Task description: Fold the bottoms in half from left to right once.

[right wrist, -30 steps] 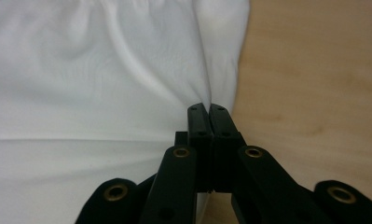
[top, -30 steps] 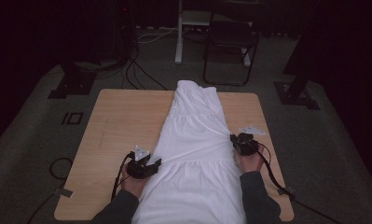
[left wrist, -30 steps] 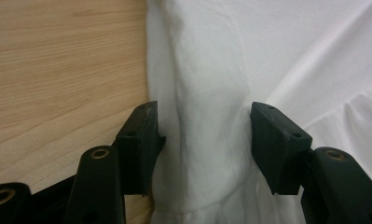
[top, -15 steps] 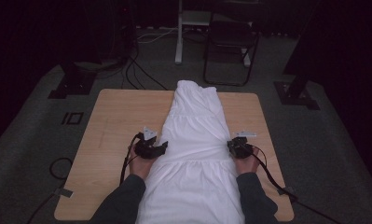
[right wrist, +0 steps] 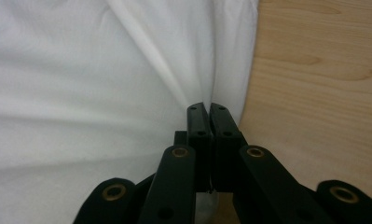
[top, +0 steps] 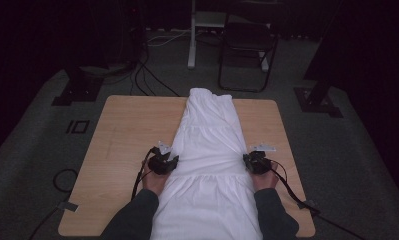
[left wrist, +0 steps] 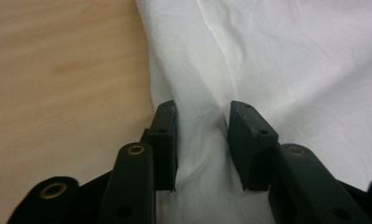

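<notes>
A long white garment (top: 209, 145) lies flat down the middle of the wooden table (top: 129, 130), its near end hanging over the front edge. At the garment's left edge my left gripper (top: 167, 161) stands open. In the left gripper view a raised fold of the cloth (left wrist: 286, 60) sits between its parted jaws (left wrist: 202, 119). My right gripper (top: 252, 161) is at the garment's right edge. In the right gripper view it (right wrist: 207, 109) is shut on the cloth's edge (right wrist: 127, 70), with bare table (right wrist: 314, 70) just to the right.
A dark folding chair (top: 247, 45) and a white stand (top: 193, 35) are on the floor beyond the table's far edge. Black stand bases (top: 79, 87) (top: 317, 97) flank the far corners. Cables (top: 292, 187) trail from the grippers across the table.
Both grippers have slid forward along the garment's edges, away from the person. The left one moved farther and now straddles a fold of cloth.
</notes>
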`<control>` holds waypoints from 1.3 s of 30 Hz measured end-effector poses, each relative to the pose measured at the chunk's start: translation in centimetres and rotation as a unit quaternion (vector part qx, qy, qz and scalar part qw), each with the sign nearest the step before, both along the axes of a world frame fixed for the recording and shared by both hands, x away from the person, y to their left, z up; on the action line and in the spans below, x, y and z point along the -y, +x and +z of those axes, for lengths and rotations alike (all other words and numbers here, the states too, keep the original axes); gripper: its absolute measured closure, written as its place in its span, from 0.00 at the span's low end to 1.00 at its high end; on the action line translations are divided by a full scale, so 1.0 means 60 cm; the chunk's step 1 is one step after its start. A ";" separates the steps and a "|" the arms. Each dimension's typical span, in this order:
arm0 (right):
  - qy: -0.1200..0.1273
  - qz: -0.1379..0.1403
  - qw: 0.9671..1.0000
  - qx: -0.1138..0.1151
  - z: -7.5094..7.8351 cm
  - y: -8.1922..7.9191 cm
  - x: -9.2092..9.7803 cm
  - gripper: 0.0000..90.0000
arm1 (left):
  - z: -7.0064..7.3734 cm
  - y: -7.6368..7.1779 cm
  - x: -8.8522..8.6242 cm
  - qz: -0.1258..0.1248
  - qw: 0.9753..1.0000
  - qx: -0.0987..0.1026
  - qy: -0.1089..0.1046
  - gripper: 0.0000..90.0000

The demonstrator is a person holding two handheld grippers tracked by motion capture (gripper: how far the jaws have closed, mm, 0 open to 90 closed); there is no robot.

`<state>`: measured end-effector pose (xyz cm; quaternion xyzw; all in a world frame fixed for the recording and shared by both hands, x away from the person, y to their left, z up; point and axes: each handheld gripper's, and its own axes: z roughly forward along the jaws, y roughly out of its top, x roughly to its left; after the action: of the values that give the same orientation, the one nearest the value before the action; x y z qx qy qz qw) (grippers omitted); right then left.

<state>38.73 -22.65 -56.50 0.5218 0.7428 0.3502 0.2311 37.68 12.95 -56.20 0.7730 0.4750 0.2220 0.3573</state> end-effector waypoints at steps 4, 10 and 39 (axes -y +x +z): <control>-0.004 0.020 1.000 0.002 -0.002 -0.032 -0.003 0.98 | -0.002 -0.046 -0.009 -0.001 1.000 0.000 0.000 0.74; 0.005 0.045 0.999 -0.002 -0.004 -0.093 -0.003 0.98 | -0.005 -0.110 -0.022 0.003 1.000 -0.005 -0.011 0.74; 0.059 0.101 0.992 -0.044 0.034 0.096 -0.067 0.91 | -0.003 -0.127 -0.028 -0.012 0.999 -0.002 -0.029 0.54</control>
<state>44.51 -18.63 -54.44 0.4713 0.7793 0.3918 0.1304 30.04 14.60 -56.35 0.7685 0.4727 0.2018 0.3811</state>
